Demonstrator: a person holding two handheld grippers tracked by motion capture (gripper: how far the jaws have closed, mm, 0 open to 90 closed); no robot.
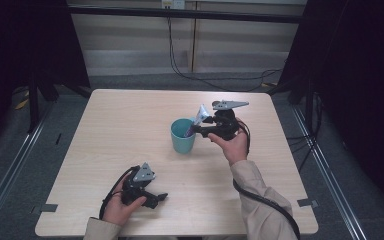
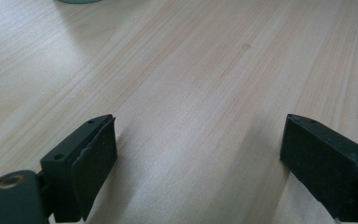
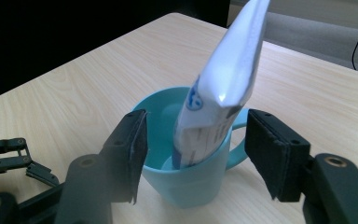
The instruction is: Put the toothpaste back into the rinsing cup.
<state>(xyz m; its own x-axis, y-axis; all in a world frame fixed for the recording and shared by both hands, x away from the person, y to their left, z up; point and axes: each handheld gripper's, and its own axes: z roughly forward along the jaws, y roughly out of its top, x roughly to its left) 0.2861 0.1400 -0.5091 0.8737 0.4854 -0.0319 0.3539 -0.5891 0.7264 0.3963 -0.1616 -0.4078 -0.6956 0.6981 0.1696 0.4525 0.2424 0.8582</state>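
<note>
A tube [image 3: 223, 88] leans in the cup [image 3: 193, 184] (mid tabletop [image 1: 130, 125]). The right gripper [image 3: 193, 154] fingers are spread around it. The left gripper [image 2: 198, 163], near the front edge, is spread too.

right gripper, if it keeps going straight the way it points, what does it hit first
Probably the tube standing in the cup: it sits right between the open jaws of the right gripper. The cup's near rim lies just below that line, so depth leaves some doubt which touches first.
</note>
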